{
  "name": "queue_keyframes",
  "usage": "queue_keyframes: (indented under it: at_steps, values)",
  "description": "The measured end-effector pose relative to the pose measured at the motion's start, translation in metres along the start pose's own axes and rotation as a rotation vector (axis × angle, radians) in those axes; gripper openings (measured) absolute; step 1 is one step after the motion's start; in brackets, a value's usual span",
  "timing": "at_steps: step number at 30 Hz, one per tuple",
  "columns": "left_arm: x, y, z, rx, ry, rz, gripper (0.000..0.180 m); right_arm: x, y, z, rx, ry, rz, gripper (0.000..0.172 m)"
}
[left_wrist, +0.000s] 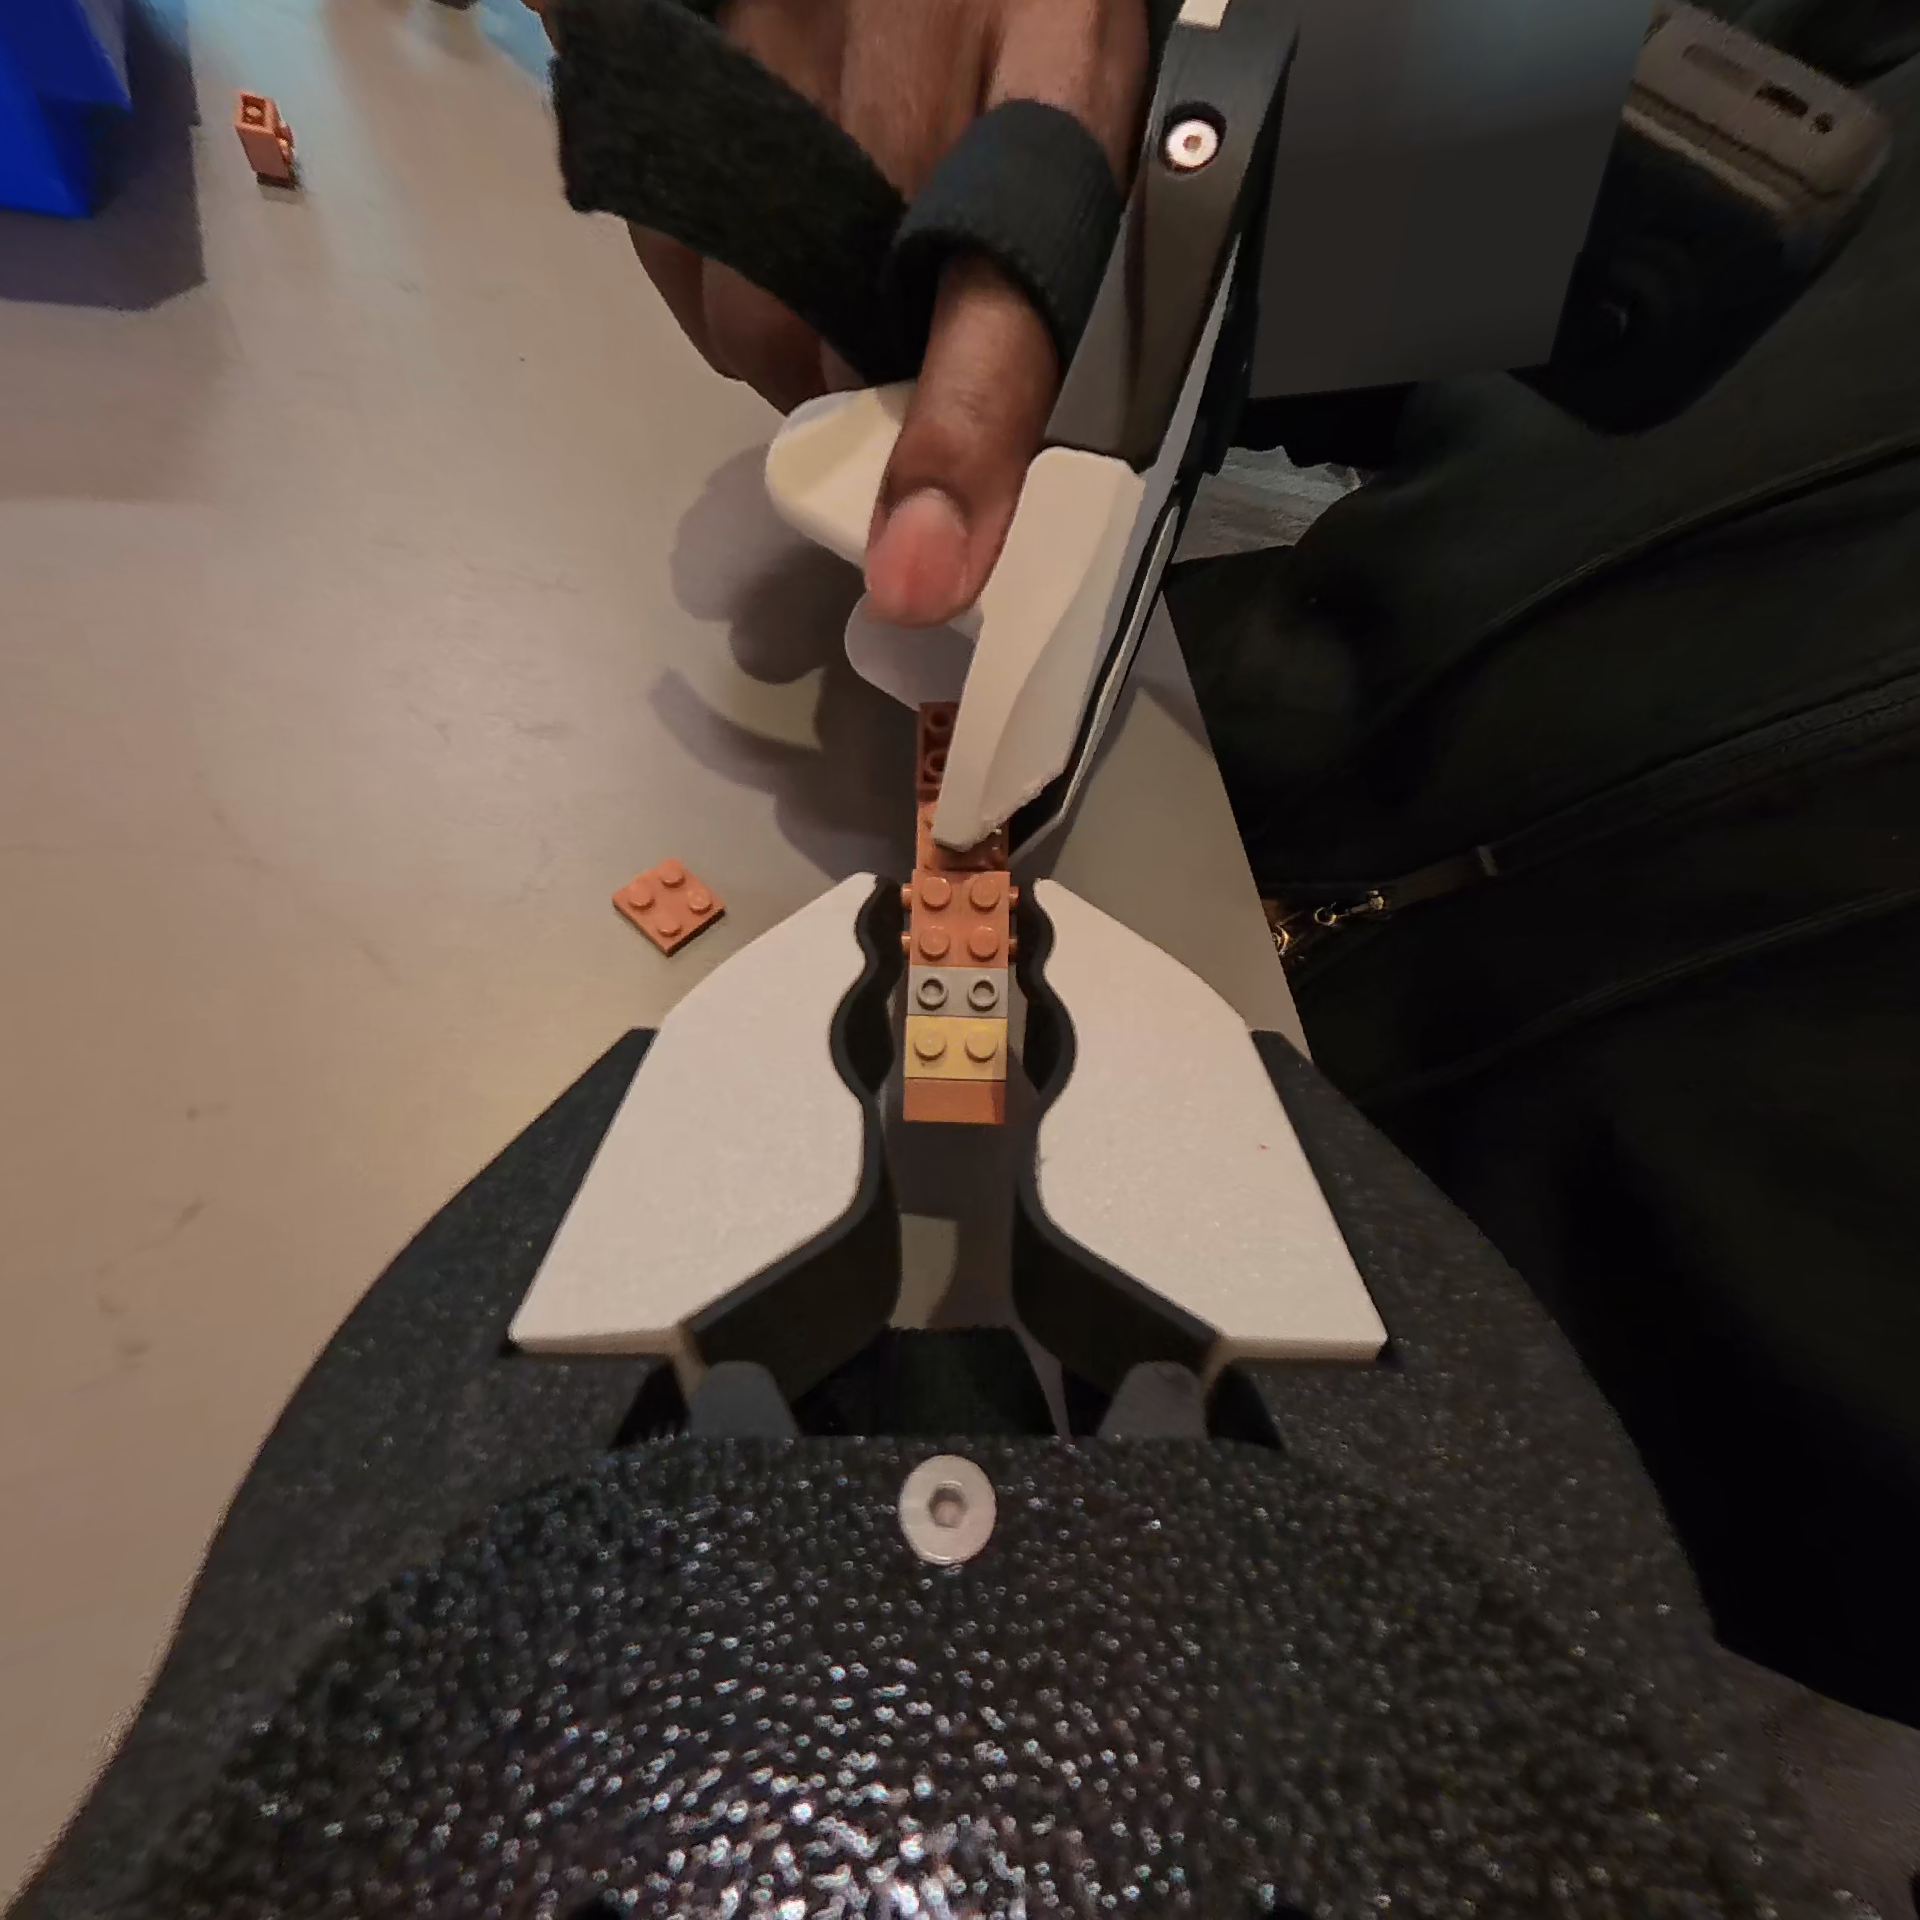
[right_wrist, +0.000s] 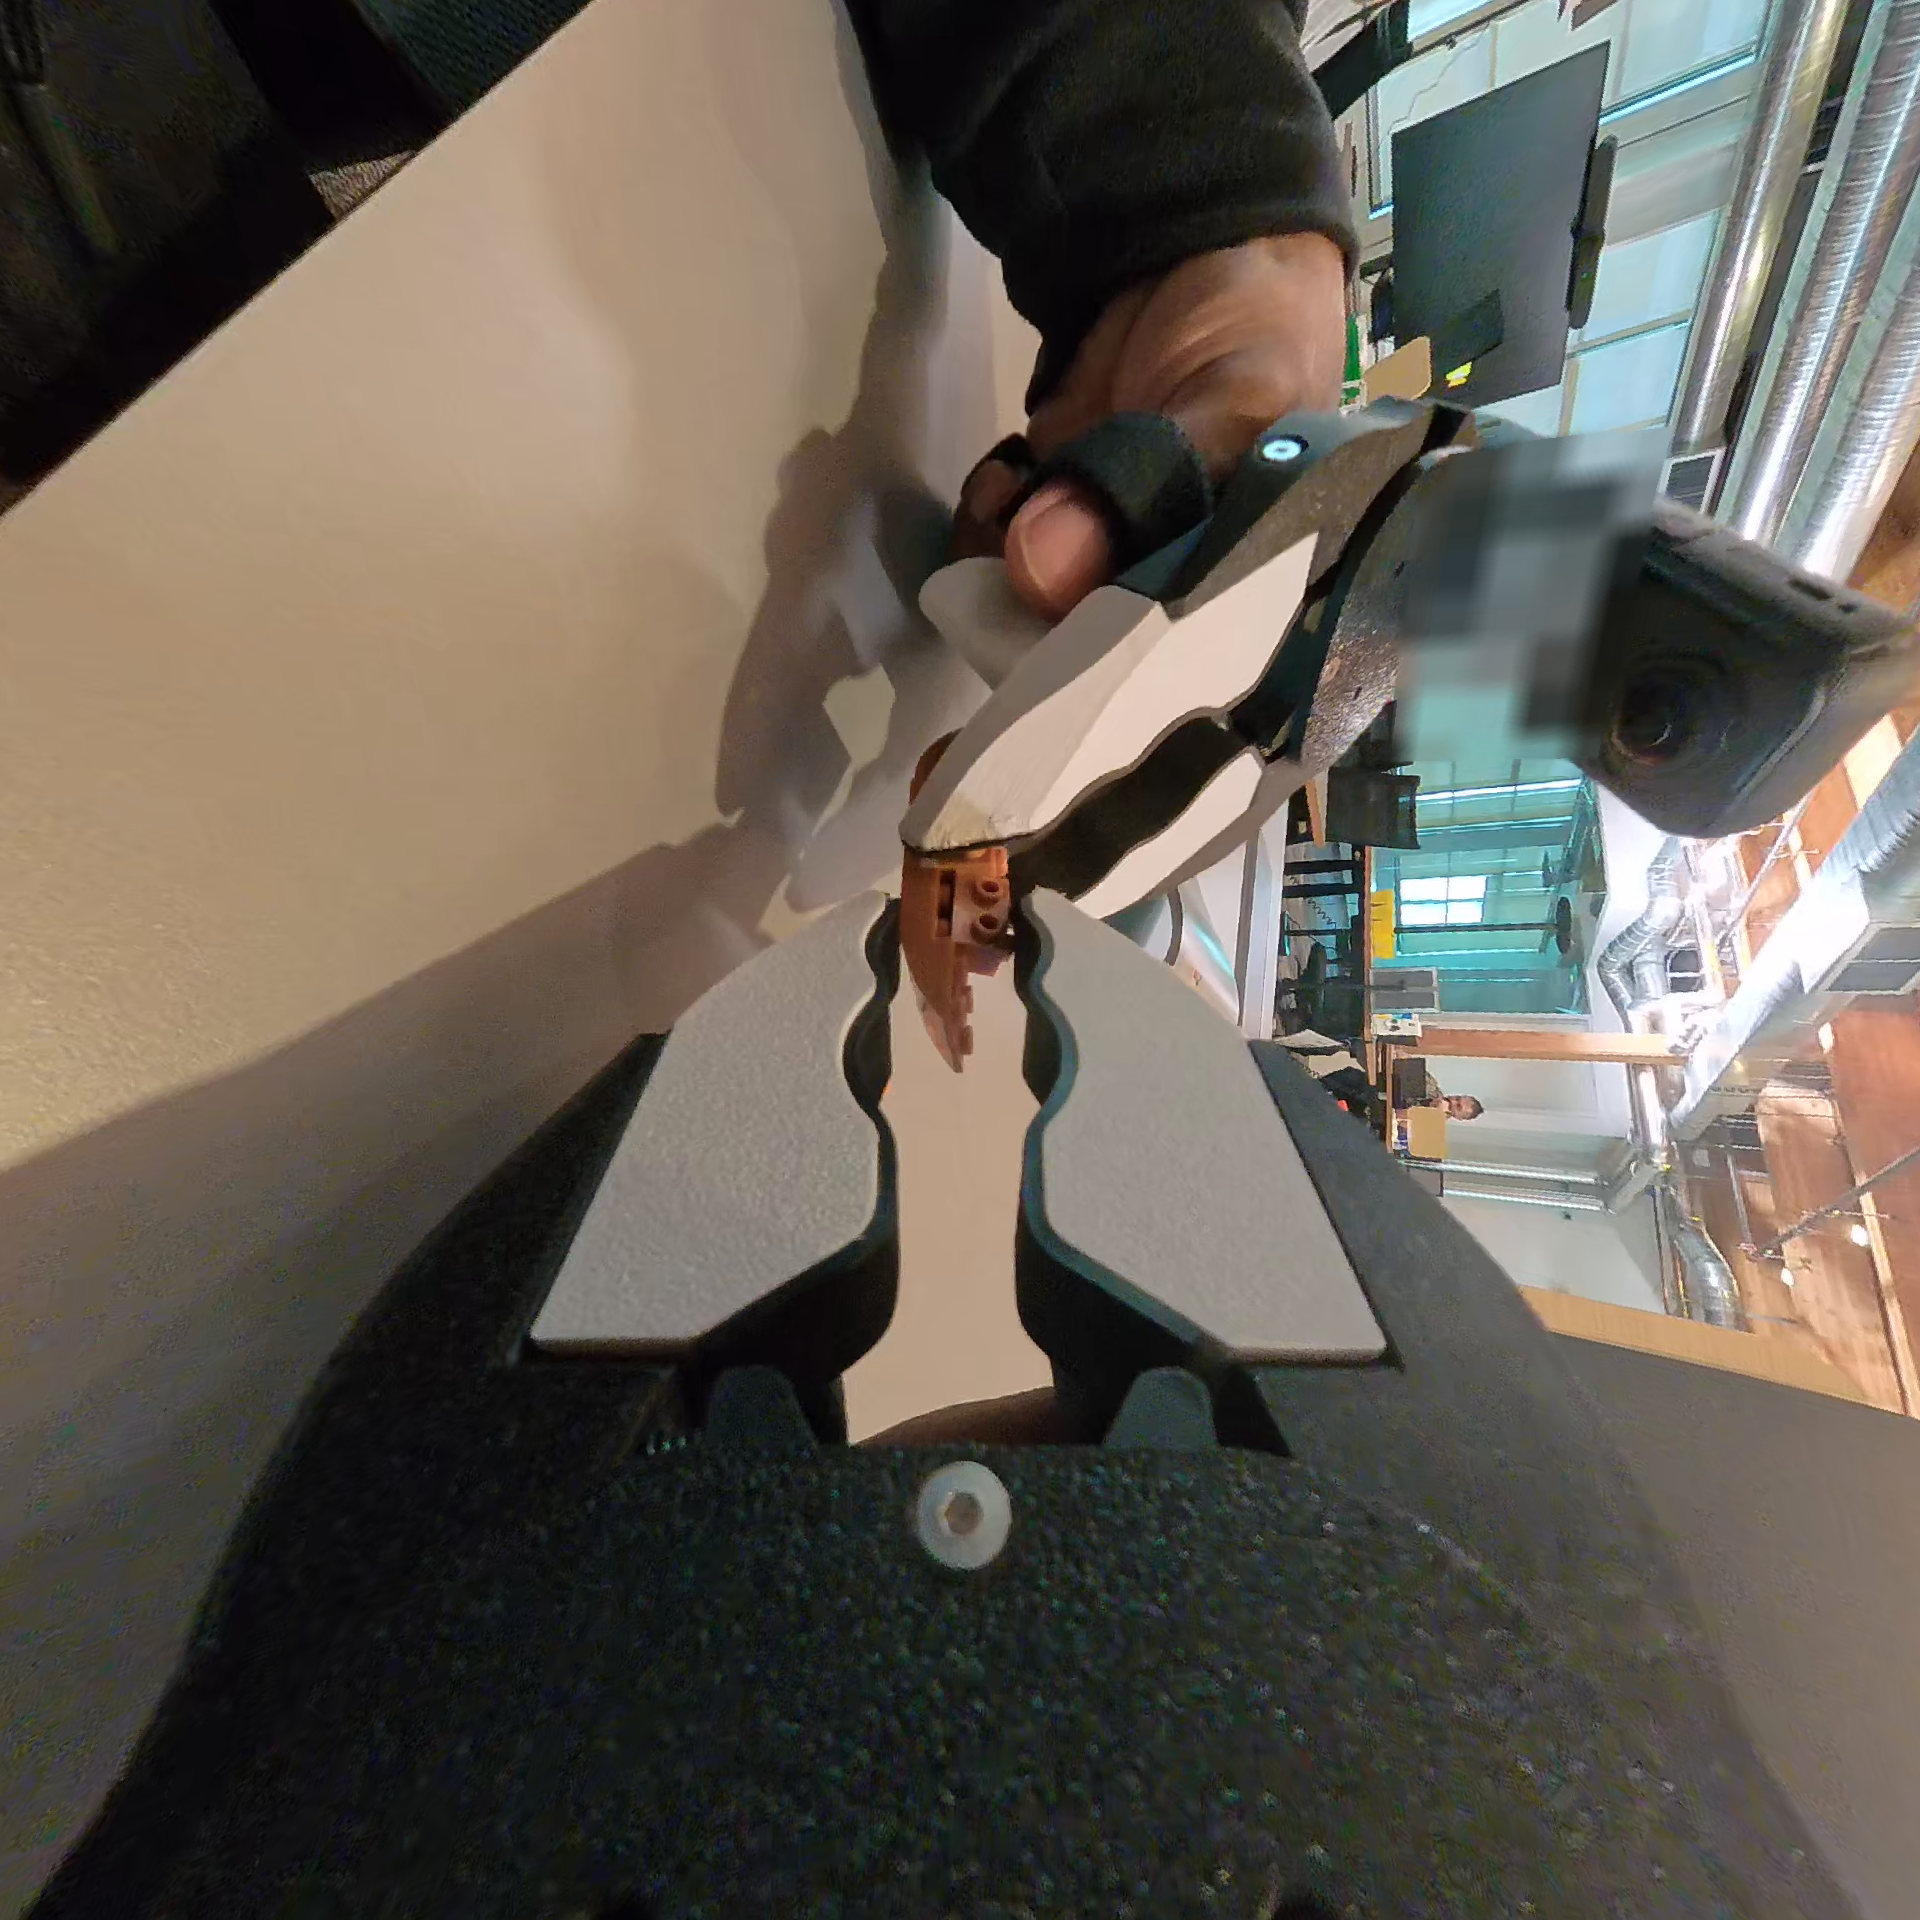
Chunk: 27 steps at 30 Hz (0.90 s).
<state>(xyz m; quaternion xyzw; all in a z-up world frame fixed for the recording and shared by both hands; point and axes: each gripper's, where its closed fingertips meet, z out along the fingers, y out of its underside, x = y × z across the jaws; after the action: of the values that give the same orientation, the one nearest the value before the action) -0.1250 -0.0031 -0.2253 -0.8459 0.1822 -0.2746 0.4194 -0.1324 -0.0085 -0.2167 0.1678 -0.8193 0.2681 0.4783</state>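
Observation:
In the left wrist view my left gripper (left_wrist: 954, 904) is shut on a narrow stack of bricks (left_wrist: 958, 977) with orange, grey, tan and brown studded layers. Its two pads press the stack's sides near the tips, above the beige table (left_wrist: 312, 623). A finger of my right gripper (left_wrist: 1023, 665) comes down from above onto the stack's far end. In the right wrist view my right gripper (right_wrist: 954, 925) is shut on that end of the same stack (right_wrist: 935, 935), a long brown plate with a small studded brick on it. A finger of my left gripper (right_wrist: 1091, 707) reaches in from the upper right.
A loose orange two-by-two plate (left_wrist: 668, 902) lies on the table just left of my left fingertips. A small orange brick (left_wrist: 265, 135) and a blue object (left_wrist: 62, 104) sit far left. The table edge and a person's dark jacket (left_wrist: 1558, 831) are at the right. Both grippers' tips are close together, under 4 cm apart.

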Motion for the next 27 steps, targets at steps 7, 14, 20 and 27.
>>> queue_keyframes:
  at_steps: [7,14,20,27]
  values:
    - [0.002,0.003,0.003,-0.007,0.038,-0.044,0.02,-0.004,-0.002,-0.001,0.013,-0.026,-0.01,0.02]
    - [0.005,0.007,0.007,-0.032,0.057,-0.051,0.02,-0.008,-0.003,-0.002,0.027,-0.077,0.031,0.02]
    - [-0.004,0.001,-0.001,0.007,-0.027,0.017,0.031,0.005,0.002,-0.003,0.021,-0.023,0.122,0.019]
    - [-0.015,-0.019,-0.022,0.082,-0.289,0.386,0.046,0.027,0.013,-0.011,0.052,0.04,0.368,0.02]
